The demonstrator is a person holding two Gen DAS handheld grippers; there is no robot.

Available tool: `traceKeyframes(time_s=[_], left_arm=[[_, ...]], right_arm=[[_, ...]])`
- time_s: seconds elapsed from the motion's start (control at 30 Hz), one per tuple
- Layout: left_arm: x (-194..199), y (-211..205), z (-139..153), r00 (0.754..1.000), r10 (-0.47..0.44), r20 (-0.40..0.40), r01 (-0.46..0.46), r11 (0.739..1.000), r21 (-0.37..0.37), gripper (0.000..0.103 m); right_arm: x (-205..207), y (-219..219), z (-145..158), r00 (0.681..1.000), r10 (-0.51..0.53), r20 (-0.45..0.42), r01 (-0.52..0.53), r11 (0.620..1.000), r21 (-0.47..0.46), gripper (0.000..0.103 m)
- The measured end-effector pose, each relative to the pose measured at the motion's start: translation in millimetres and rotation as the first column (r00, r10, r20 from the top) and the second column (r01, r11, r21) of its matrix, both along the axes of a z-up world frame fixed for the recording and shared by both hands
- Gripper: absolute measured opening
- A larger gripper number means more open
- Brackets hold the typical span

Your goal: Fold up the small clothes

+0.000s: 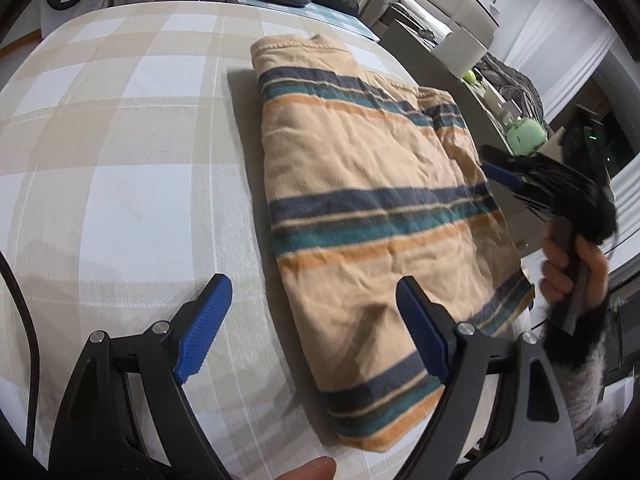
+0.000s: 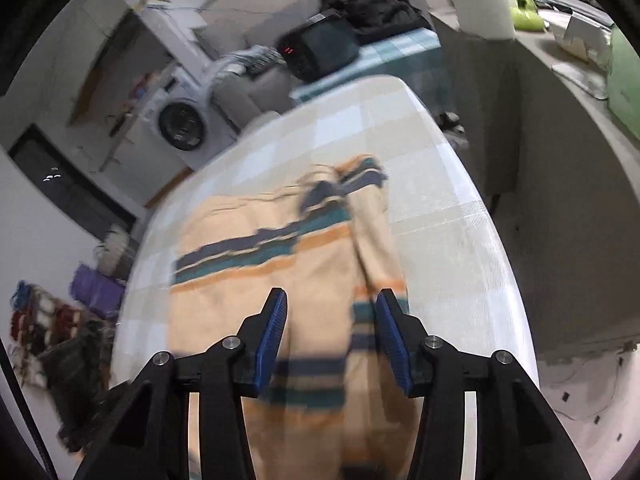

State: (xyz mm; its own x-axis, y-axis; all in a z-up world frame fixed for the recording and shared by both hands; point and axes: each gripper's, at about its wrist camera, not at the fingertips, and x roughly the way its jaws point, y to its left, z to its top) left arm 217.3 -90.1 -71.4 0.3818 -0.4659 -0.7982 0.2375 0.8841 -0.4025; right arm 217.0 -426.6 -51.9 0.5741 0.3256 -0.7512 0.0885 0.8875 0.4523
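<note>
Garment: a small striped top (image 1: 360, 184), peach cloth with navy, teal and orange bands, lies flat and partly folded on the worktop (image 1: 120, 128), which wears a beige and white checked cover.

How it will handle: my guess is light, soft and limp. It looks wrinkled and slightly fuzzy, so it should not slip much, and it will sag wherever it is not supported. Nothing about it seems fragile.

Where to take hold: in my judgement, at a hem corner or along a folded edge, pinching all layers together so the fold does not slide apart.

Left gripper (image 1: 312, 320): its blue fingers stand wide apart with nothing between them. One finger hangs above the bare cover, the other above the near part of the cloth. Whether that one touches the cloth I cannot tell.

Right gripper (image 2: 331, 332): its fingers are partly apart and hold nothing. The cloth shows behind the gap, seemingly below them, not pinched. This view is blurred. From the other side it appears at the garment's far right edge, held by a hand (image 1: 576, 268).

Garment relative to fingers: it lies between the two grippers, reaching from just under the left one toward the right one.
</note>
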Motion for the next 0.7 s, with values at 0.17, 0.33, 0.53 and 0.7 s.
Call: traceKeyframes(time_s=[0.17, 0.33, 0.53, 0.7], left_arm=[[11, 5, -3, 1.0, 0.012, -0.012, -0.012, 0.999, -0.03, 0.082], [20, 13, -4, 0.999, 0.024, -0.027, -0.025, 0.998, -0.06, 0.082], [22, 17, -6, 0.999, 0.034, -0.034, -0.037, 0.996, -0.086, 0.082], [22, 20, -6, 0.999, 0.042, -0.033, -0.045, 0.996, -0.077, 0.082]], right_arm=[[10, 8, -4, 0.999, 0.016, 0.029, -0.015, 0.999, -0.034, 0.004], [-1, 24, 38, 0.98, 0.116, 0.164, -0.092, 0.984, -0.151, 0.004], [25, 3, 13, 0.999, 0.041, 0.005, -0.038, 0.962, -0.271, 0.006], [11, -19, 10, 1.0, 0.02, -0.018, -0.022, 0.988, -0.154, 0.027]])
